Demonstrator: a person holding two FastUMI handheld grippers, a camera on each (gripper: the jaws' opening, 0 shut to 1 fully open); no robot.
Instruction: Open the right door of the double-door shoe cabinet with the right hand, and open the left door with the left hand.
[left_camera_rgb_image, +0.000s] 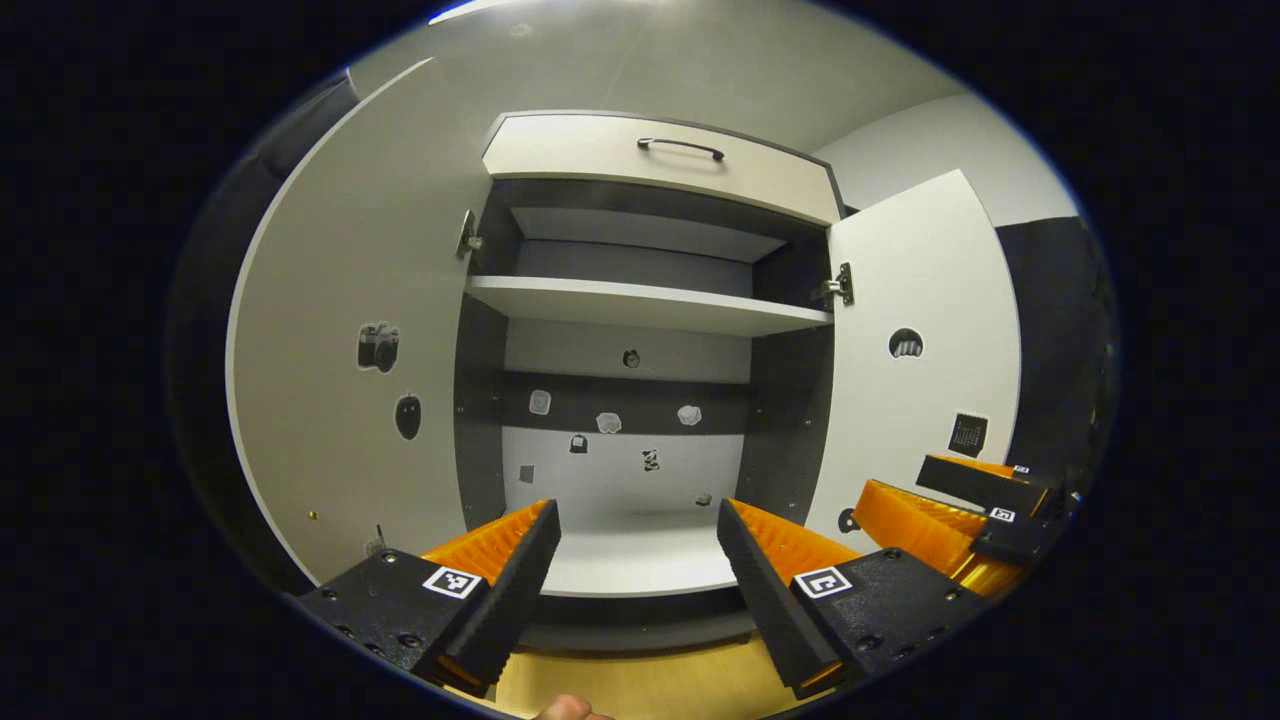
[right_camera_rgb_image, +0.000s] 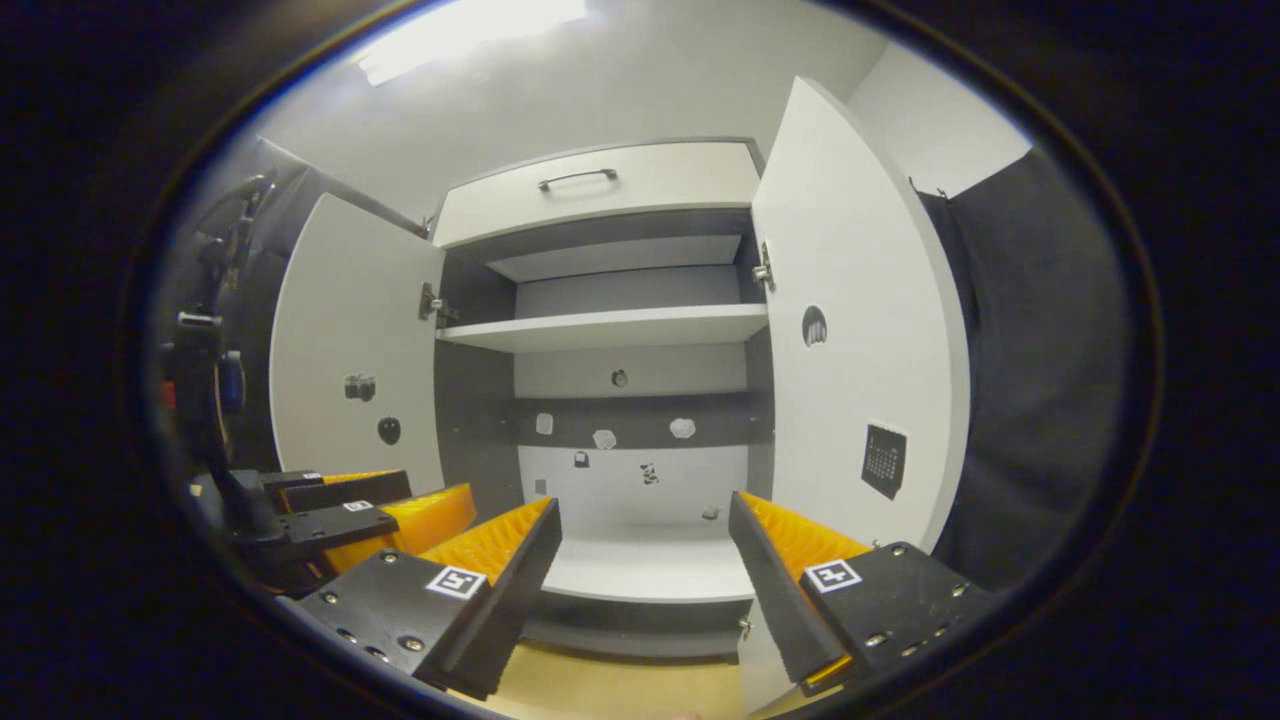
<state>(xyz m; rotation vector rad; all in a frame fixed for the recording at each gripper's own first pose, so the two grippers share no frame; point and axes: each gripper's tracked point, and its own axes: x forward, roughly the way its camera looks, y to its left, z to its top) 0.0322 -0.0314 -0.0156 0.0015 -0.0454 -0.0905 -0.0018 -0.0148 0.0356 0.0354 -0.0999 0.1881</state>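
Both doors, left door (left_camera_rgb_image: 340, 400) and right door (right_camera_rgb_image: 860, 340), are swung wide beside spread, empty jaws of left gripper (left_camera_rgb_image: 638, 560) and right gripper (right_camera_rgb_image: 645, 560).

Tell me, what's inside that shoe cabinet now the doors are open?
No shoes. The shoe cabinet holds one shelf and a bare bottom board, with small stickers on its back panel. The closed drawer above hides whatever it contains.

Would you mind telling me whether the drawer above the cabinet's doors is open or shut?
Shut: the drawer front sits flush above the cabinet opening, while the left door and right door are swung wide.
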